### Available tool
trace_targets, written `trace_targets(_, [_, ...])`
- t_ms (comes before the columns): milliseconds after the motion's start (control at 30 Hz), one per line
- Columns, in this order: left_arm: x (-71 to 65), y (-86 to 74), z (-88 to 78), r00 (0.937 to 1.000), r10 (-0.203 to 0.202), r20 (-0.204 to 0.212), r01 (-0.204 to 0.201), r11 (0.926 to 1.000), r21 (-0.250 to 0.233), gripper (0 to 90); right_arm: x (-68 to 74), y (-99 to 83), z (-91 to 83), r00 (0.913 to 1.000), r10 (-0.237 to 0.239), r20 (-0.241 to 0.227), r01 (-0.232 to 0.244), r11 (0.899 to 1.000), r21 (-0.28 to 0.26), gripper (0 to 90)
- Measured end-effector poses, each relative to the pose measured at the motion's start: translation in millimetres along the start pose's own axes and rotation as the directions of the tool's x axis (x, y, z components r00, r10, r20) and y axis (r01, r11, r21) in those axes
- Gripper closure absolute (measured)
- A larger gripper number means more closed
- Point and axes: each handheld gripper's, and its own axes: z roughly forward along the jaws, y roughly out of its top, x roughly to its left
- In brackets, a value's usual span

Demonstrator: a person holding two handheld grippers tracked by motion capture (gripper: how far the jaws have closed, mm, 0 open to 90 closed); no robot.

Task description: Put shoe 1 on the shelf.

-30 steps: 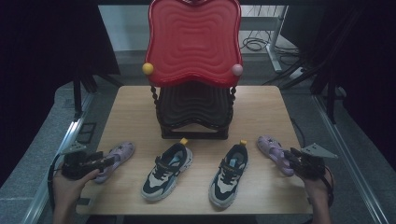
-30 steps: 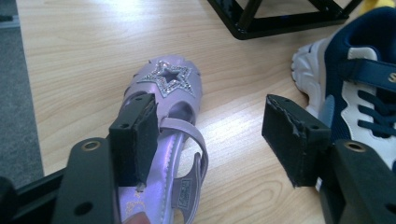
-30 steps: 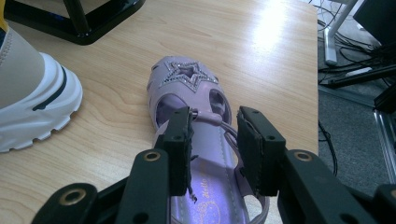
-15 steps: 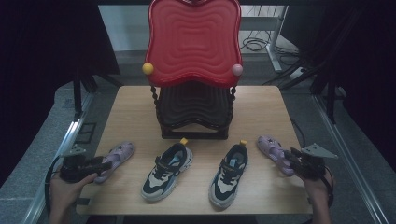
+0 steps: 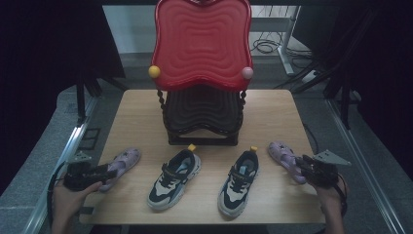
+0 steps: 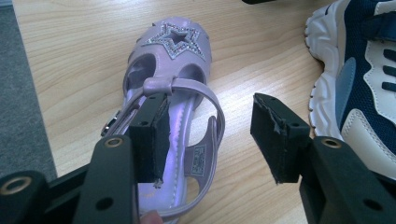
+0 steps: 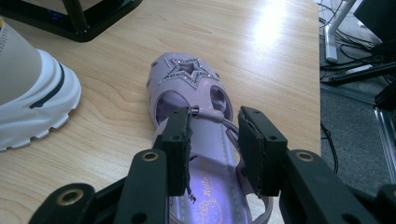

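Observation:
Two purple star sandals lie on the wooden table point(image 5: 131, 112). The left sandal point(image 5: 124, 160) point(image 6: 175, 56) has its heel end between the jaws of my left gripper point(image 5: 109, 170) point(image 6: 210, 105). Those jaws have just been closing. One pad point(image 6: 149, 135) lies against the sandal's side and the other pad point(image 6: 271, 135) is still apart from the heel strap. At the right, my right gripper point(image 5: 303, 168) point(image 7: 215, 116) is shut on the ankle strap of the right sandal point(image 5: 285, 153) point(image 7: 187, 74).
Two navy and white sneakers point(image 5: 175, 178) point(image 5: 238, 183) stand side by side between the sandals. Behind them at the table's middle is a black rack point(image 5: 202, 117) topped by a red wavy tray point(image 5: 202, 44). Cables lie on the floor at the right.

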Motion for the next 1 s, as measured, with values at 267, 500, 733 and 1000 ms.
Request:
trace_targets(267, [1.3,-1.1,6.6,1.0,0.006,0.002,-0.006,0.999,0.045,50.8,0.4,-0.5,1.4,1.0,0.0,-0.001,0.0,1.0,0.004,64.7])
trace_targets(500, [-2.7,-2.2,20.4,0.9988,0.048,-0.006,-0.047,0.9937,0.101,56.7,2.3,-1.2,4.4,1.0,-0.004,-0.008,0.004,1.0,0.011,64.2])
trace_targets(733, [-3.2,-4.5,24.5,0.9967,0.079,-0.019,-0.076,0.9894,0.124,69.8,1.9,-1.4,4.2,1.0,-0.001,-0.008,0.001,1.0,0.01,63.6])
trace_targets(1000, [-2.8,-5.2,25.9,0.9956,0.093,-0.011,-0.091,0.9878,0.126,78.7,0.3,-0.2,2.1,0.9997,0.014,-0.022,-0.014,1.0,-0.007,62.6])
